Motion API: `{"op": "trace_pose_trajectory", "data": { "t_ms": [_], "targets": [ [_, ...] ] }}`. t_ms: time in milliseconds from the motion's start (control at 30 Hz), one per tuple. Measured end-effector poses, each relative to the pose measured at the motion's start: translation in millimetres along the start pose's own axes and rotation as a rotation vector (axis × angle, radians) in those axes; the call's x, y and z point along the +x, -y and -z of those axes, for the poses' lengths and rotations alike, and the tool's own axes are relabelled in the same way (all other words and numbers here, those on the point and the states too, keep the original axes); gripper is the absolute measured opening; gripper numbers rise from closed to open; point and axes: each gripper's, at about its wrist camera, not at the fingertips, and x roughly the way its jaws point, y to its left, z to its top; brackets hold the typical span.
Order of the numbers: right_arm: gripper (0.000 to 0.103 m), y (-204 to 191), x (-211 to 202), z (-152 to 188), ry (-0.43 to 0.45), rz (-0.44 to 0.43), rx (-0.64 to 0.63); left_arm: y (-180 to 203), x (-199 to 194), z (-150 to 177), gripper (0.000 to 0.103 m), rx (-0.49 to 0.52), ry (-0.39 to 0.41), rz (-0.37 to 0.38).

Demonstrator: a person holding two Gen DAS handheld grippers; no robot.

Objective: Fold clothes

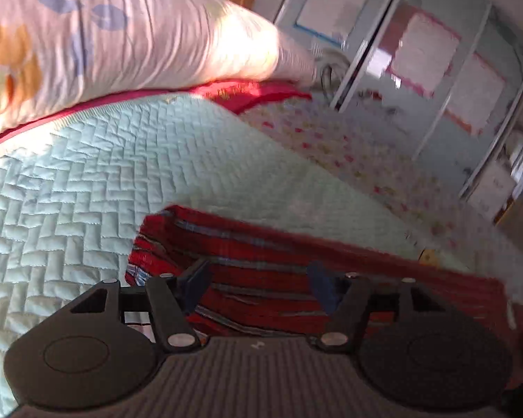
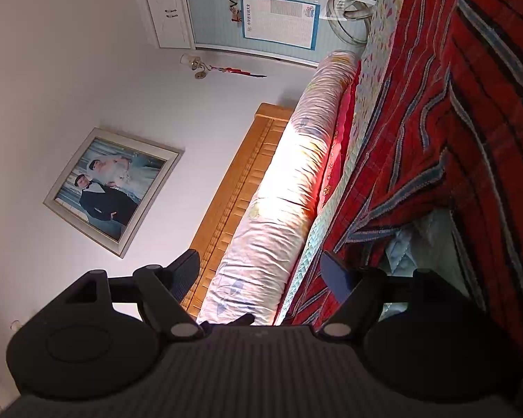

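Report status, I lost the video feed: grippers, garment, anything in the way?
Left gripper open, over red striped garment. Right gripper open, holding nothing. Garment lies on quilt. Nothing in the way.

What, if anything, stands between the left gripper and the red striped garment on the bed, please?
Nothing visible does: the left gripper hangs open right above the red striped garment, which lies bare on the pale quilt.

Left wrist view: looking down close over the red striped garment, facing the wardrobe at 1 o'clock. Right wrist view: rolled sideways, sitting beside the garment, facing the headboard wall. Both are sharing the long pillow, bed and wardrobe.
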Motion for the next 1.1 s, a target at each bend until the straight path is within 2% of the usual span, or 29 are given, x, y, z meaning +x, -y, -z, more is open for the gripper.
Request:
{"op": "trace_pose_trajectory", "data": {
  "t_ms": [33,67,167,233,267,300,367,400,467,500,533,567,600,667,700,733,767,800,867,933,967,1000,1100],
  "targets": [
    [0.076,-0.2,0.1,0.2,0.000,0.000,0.000,-2.2,16.4,0.9,0.029,0.042,-0.043,-0.079],
    [0.076,-0.4,0.2,0.4,0.000,-0.001,0.000,-11.6,25.1,0.1,0.003,0.039,-0.060,-0.116],
    [0.076,-1.3,0.0,0.5,0.000,-0.002,0.004,-24.4,19.4,-10.8,0.004,0.001,-0.053,-0.111],
    [0.076,-1.6,0.0,0.5,0.000,-0.003,0.006,-8.7,2.6,-15.2,0.016,0.045,0.006,-0.091],
    [0.076,-1.7,0.1,0.5,0.000,-0.003,0.007,0.0,-8.5,-16.5,0.031,0.042,0.040,-0.044],
    [0.076,-1.7,0.1,0.5,0.000,-0.004,0.008,7.4,-14.2,-18.1,0.041,0.027,0.054,0.015],
    [0.076,-2.1,-0.1,0.6,0.001,-0.004,0.009,24.6,-17.1,-20.3,0.042,0.015,0.062,0.120],
    [0.076,-2.0,0.3,0.6,0.001,-0.004,0.009,34.9,-10.6,-20.8,0.043,0.037,0.055,0.135],
    [0.076,-1.5,1.3,0.3,0.001,-0.005,0.010,42.5,17.2,-19.7,0.049,0.071,-0.007,0.076],
    [0.076,-1.4,1.6,0.2,0.000,-0.006,0.010,39.7,36.9,-17.5,0.046,0.073,-0.064,-0.028],
    [0.076,-1.2,1.7,0.2,0.000,-0.007,0.012,29.7,44.2,-15.7,0.038,0.020,-0.071,-0.086],
    [0.076,-1.0,1.7,0.2,0.000,-0.008,0.013,17.8,46.2,-14.1,0.033,-0.053,-0.056,-0.118],
    [0.076,-0.9,1.8,0.3,0.000,-0.008,0.014,13.6,43.5,-16.2,0.033,-0.102,-0.049,-0.122],
    [0.076,-0.8,1.7,0.4,0.001,-0.010,0.016,30.7,31.2,-16.6,0.033,-0.049,-0.022,-0.122],
    [0.076,-0.6,1.7,0.4,0.002,-0.010,0.017,48.7,22.5,-13.7,0.033,0.009,-0.004,-0.092],
    [0.076,-0.5,1.6,0.5,0.003,-0.011,0.018,67.5,16.2,-10.8,0.034,0.060,0.005,-0.031],
    [0.076,-0.5,1.6,0.6,0.003,-0.011,0.019,86.3,11.0,-8.0,0.039,0.109,0.011,0.040],
    [0.076,-0.4,1.8,0.7,0.003,-0.012,0.020,106.2,12.8,-3.9,0.046,0.145,-0.006,0.109],
    [0.076,-0.3,2.0,0.9,0.003,-0.013,0.021,150.4,26.8,7.0,0.050,0.197,-0.068,0.221],
    [0.076,-0.1,2.0,1.1,0.003,-0.014,0.022,172.6,58.5,14.2,0.050,0.194,-0.124,0.180],
    [0.076,-0.1,2.2,1.1,0.003,-0.015,0.022,181.4,75.1,17.2,0.044,0.189,-0.150,0.151],
    [0.076,-0.1,2.3,1.2,0.003,-0.015,0.023,182.5,81.8,15.2,0.032,0.163,-0.139,0.116],
    [0.076,0.6,1.7,0.9,0.003,-0.018,0.026,176.9,90.6,3.4,0.032,0.063,-0.062,0.006]
  ]
}}
